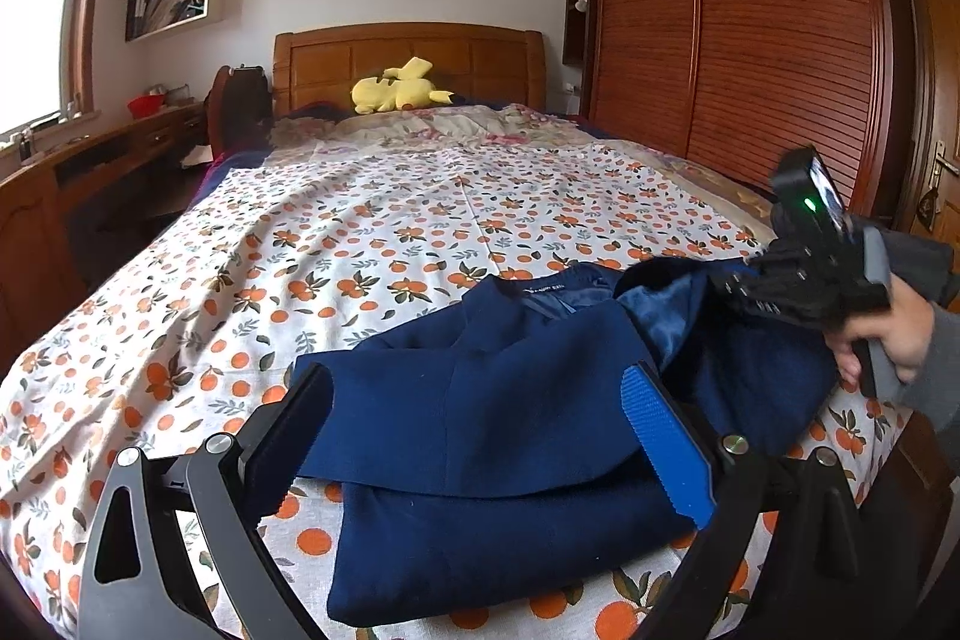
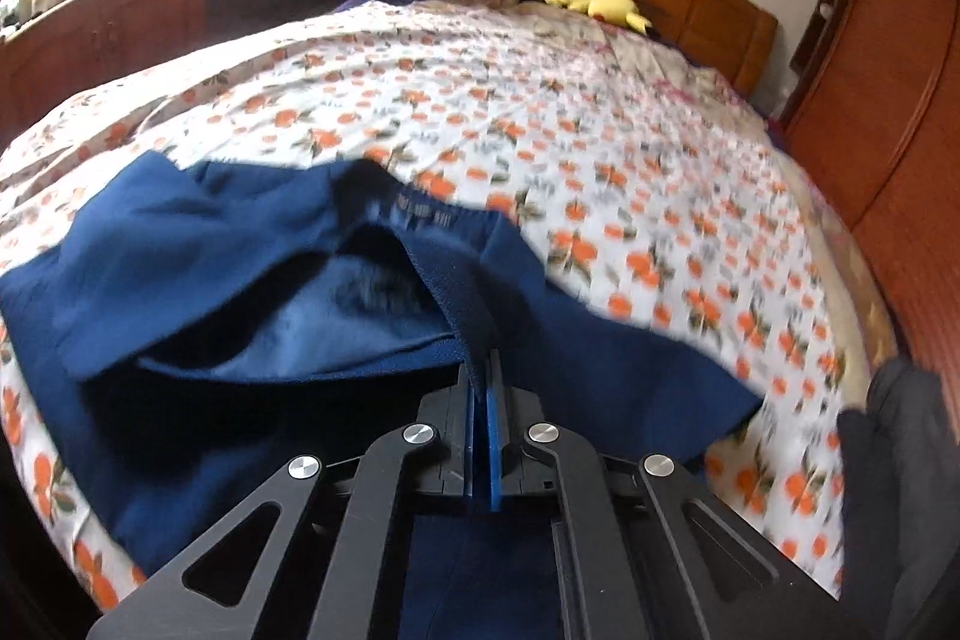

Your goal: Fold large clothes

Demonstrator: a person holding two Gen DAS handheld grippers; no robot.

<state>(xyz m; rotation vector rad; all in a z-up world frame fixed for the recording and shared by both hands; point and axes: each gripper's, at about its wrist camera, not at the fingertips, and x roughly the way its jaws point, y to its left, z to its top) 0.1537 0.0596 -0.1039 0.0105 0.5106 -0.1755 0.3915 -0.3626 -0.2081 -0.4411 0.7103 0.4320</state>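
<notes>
navy jacket (image 1: 480, 436) lying partly folded on the bed (image 1: 240, 250), near the foot edge and toward its right corner, collar pointing at the headboard (image 1: 408, 64). one front panel laid flat over the body, lower hem just inside the foot edge. spread over an orange-print sheet (image 2: 600, 130) covering most of the mattress.

left gripper (image 1: 480, 388) hovering over the jacket with tongs spread wide, one finger on each side of the folded panel, blue pad on the right finger; nothing pinched, and cannot tell whether the fingers rest on the cloth.

right gripper (image 2: 479, 358) with tongs pressed together on a fold of the jacket's edge near the collar, cloth rising from between the blue pads. from the left wrist view, seen at the jacket's right side, held in a hand (image 1: 888, 334) with a grey sleeve, the shiny lining turned up and showing there. right wrist view blurred.

yellow plush toy (image 1: 396, 91) lying at the head of the bed against the headboard. wooden wardrobe (image 1: 750, 16) along the right edge of the bed, wooden desk (image 1: 90, 160) under the window beyond the left edge.
</notes>
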